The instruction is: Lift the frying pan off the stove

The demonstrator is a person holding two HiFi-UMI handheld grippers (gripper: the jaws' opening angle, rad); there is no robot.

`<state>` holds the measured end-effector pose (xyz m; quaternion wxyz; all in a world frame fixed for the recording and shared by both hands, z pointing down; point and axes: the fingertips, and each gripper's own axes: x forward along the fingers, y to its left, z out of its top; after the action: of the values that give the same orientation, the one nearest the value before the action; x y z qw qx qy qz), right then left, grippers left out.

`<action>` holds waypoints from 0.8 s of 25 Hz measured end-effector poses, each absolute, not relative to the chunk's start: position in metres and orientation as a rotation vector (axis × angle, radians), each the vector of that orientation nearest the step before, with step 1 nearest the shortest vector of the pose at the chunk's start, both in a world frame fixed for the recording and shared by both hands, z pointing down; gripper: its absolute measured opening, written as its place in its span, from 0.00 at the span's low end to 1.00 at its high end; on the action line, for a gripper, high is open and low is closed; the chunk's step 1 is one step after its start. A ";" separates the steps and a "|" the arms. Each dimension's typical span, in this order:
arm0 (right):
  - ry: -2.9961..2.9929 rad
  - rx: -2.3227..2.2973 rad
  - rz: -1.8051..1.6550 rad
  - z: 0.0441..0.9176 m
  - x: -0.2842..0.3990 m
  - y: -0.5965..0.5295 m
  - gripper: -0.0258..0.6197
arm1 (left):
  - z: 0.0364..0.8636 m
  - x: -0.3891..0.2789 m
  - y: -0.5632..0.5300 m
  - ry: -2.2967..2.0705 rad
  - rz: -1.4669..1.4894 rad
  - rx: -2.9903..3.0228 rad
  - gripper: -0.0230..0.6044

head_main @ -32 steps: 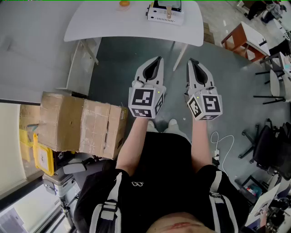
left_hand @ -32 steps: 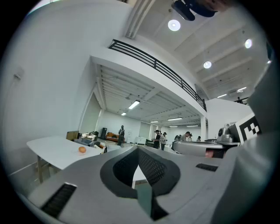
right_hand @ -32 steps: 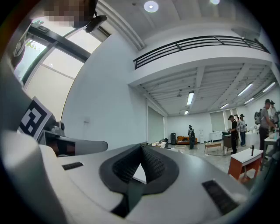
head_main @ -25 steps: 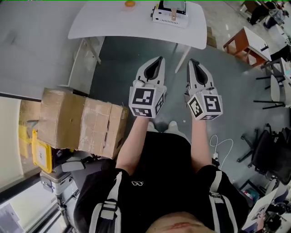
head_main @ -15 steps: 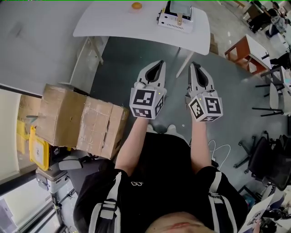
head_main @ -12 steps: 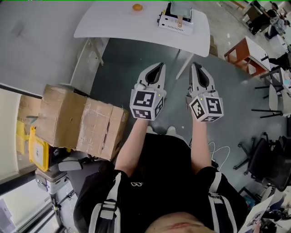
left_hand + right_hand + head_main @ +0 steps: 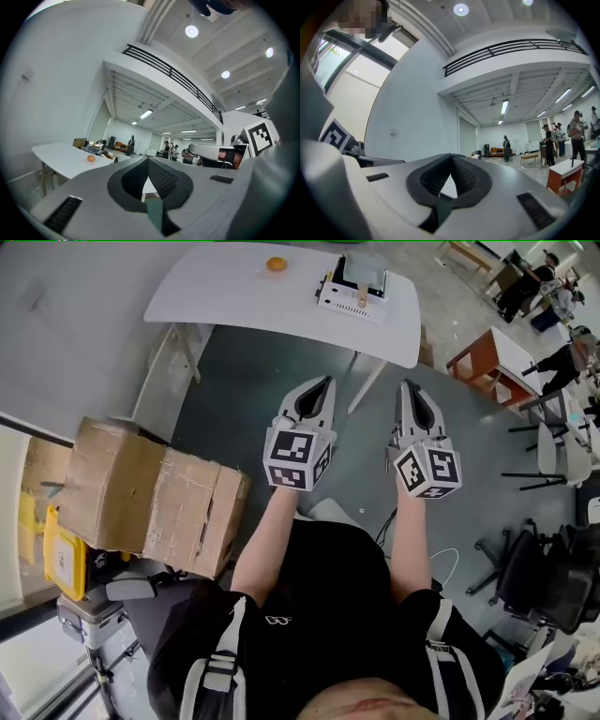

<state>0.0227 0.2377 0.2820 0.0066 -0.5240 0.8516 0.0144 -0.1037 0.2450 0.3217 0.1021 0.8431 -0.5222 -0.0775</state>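
Above the dark floor, we hold the grey-and-white left gripper and matching right gripper side by side, both pinched fully together on nothing. Well ahead, on the white table, a white boxy stove carries what looks like the frying pan (too small to be sure).

An orange lies on a white table; a cardboard box stands left, black office chairs right.
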 end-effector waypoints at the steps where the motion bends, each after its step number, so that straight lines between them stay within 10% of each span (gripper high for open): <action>1: 2.661 -1.642 0.046 0.282 0.023 0.237 0.04 | 0.321 -0.104 0.246 -1.541 -0.225 2.493 0.02; 20: 2.631 -1.592 0.146 0.250 0.027 0.178 0.04 | 0.294 -0.112 0.191 -1.603 -0.269 2.537 0.02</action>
<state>0.0269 0.1783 0.2500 0.0316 -0.5168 0.8542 0.0476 -0.1123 0.1907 0.2937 0.0640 0.8403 -0.5309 -0.0890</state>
